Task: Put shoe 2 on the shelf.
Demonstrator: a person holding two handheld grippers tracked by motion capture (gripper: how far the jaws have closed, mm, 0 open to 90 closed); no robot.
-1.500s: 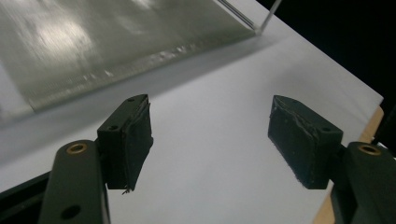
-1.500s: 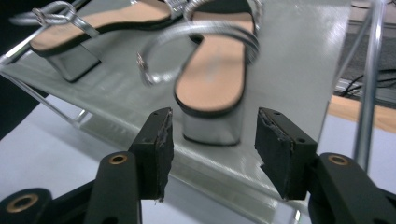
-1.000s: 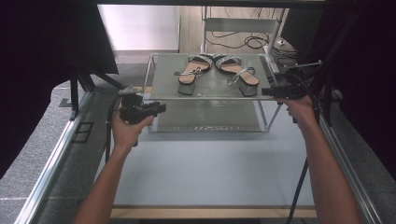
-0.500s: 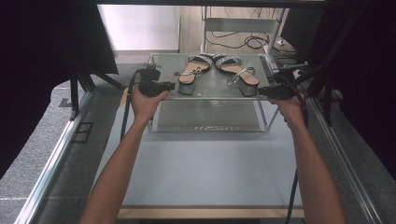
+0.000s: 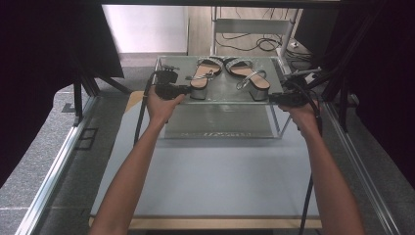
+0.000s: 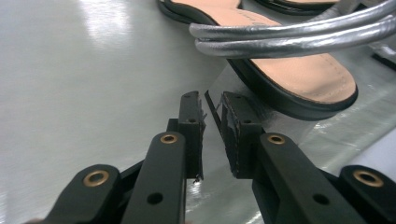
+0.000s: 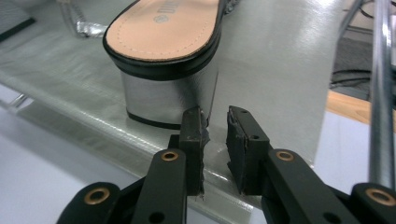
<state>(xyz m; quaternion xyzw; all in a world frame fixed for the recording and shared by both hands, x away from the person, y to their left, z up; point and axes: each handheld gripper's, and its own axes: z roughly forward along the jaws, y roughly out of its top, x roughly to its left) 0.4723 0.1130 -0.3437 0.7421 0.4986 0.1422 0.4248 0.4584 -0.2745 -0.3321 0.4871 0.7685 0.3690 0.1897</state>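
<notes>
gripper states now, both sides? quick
Left gripper: jaws slightly apart, nothing between them, near the sandal heel.
Right gripper: jaws slightly apart, empty, beside the other sandal's silver block heel.

Sandals (image 5: 230, 76) crowd shelf (image 5: 166, 73) centre; bare strips at both sides.

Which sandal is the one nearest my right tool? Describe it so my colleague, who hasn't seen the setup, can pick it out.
Find the clear shelf raised above the pale table; two sandals lie on it, toes touching at the far edge. Yours is the right sandal, its silver block heel just ahead of the right tool. The other sandal sits by the left tool.
</notes>
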